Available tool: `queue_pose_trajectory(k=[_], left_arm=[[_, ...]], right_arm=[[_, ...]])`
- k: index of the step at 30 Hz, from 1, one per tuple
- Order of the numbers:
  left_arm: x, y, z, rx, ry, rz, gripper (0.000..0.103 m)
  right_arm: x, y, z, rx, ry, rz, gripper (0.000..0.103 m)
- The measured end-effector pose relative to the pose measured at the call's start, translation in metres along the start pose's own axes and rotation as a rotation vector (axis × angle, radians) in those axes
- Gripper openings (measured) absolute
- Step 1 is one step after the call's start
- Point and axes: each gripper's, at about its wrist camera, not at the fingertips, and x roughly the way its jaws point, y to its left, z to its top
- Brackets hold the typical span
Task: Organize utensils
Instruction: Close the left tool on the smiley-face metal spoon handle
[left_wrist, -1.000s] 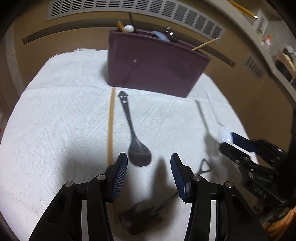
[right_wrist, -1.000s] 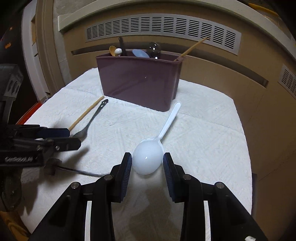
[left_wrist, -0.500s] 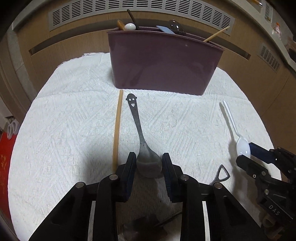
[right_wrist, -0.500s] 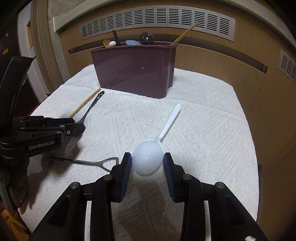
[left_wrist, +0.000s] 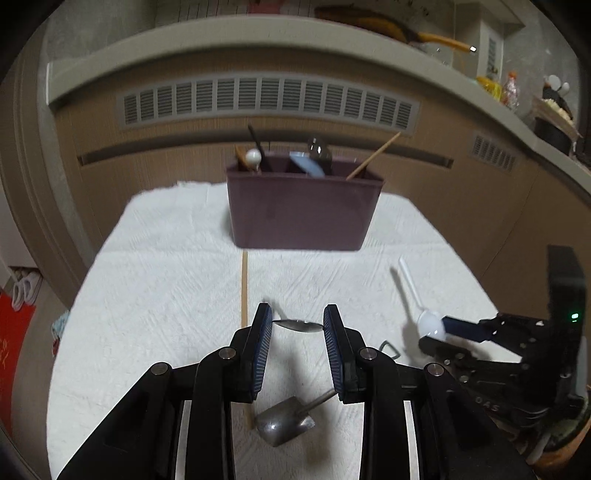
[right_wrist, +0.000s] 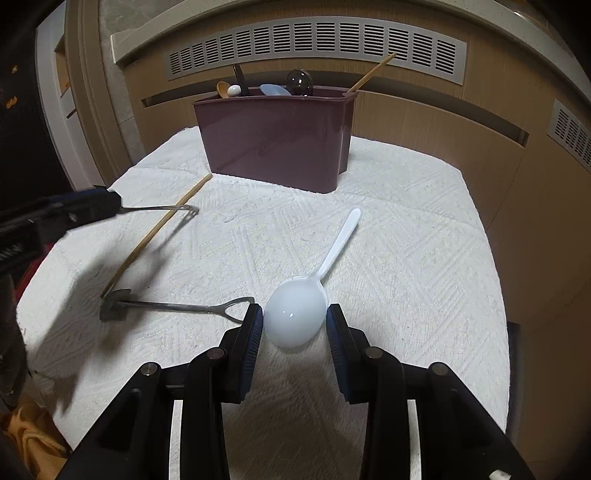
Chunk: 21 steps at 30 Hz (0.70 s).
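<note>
My left gripper (left_wrist: 298, 317) is shut on the bowl of a dark metal spoon (left_wrist: 300, 325), which hangs above the white cloth (left_wrist: 166, 295). From the right wrist view, its handle (right_wrist: 162, 209) pokes out of the left gripper (right_wrist: 110, 201) toward the caddy. My right gripper (right_wrist: 294, 314) is shut on the bowl of a white plastic spoon (right_wrist: 295, 317), whose handle points at the maroon caddy (right_wrist: 273, 147). The left wrist view shows that spoon (left_wrist: 428, 323) in the right gripper (left_wrist: 439, 328) at the right. Several utensils stand in the caddy (left_wrist: 303, 210).
A wooden chopstick (left_wrist: 244, 284) lies on the cloth in front of the caddy. A small metal shovel-shaped spoon (right_wrist: 173, 306) lies near the cloth's front edge, under my left gripper. A panelled wall with vent grilles (left_wrist: 266, 99) rises close behind the caddy.
My left gripper closed on the metal spoon's bowl and lifted it off the cloth, tilting up. The right gripper kept still with the white spoon.
</note>
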Motion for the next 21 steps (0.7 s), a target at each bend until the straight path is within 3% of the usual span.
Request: queue_pose_trajectory(k=[8, 12, 15, 21], left_arm=[[-0.029, -0.001, 0.008, -0.007, -0.073, -0.031, 0.028], [-0.038, -0.001, 0.009, -0.015, -0.085, -0.048, 0.016], [-0.045, 0.0, 0.009, -0.016, -0.091, -0.04, 0.016], [-0.045, 0.011, 0.005, -0.049, -0.087, -0.022, 0.016]], right_arm=[[-0.018, 0.006, -0.003, -0.012, -0.037, 0.029, 0.033], [-0.028, 0.012, -0.006, -0.037, -0.054, 0.049, 0.033], [-0.032, 0.016, -0.009, -0.044, -0.033, 0.098, 0.034], [-0.03, 0.015, -0.02, -0.059, 0.006, 0.088, 0.034]])
